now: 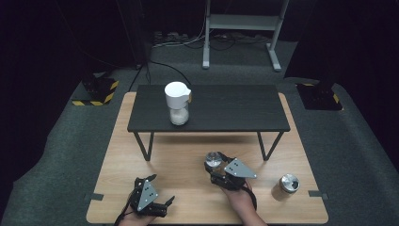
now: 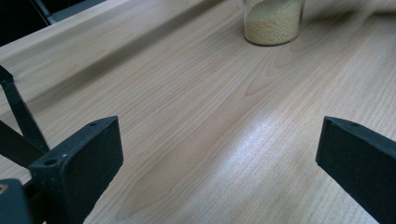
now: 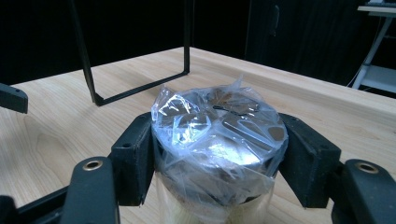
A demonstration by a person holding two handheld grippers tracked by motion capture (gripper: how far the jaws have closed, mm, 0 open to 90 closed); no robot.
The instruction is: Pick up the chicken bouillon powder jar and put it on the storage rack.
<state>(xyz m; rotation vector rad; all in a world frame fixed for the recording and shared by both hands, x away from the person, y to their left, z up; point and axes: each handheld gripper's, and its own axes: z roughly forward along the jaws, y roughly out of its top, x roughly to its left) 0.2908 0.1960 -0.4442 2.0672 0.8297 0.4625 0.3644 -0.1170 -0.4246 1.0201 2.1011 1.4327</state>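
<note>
Wrapped jar stands on the wooden table, near its middle, just in front of the black shelf, with the right gripper clenched on its lid, one jaw on each side. Left gripper rests near the table's front edge, jaws spread wide and holding nothing. A second jar stands at the right, and a white-lidded jar on the shelf.

I see a low shelf standing on the far half of the table, with a lidded jar on its left part. In front of the shelf, near the table's middle, my right gripper sits around a wrapped jar. Another jar stands to its right, near the table's right edge. My left gripper is at the near left.
</note>
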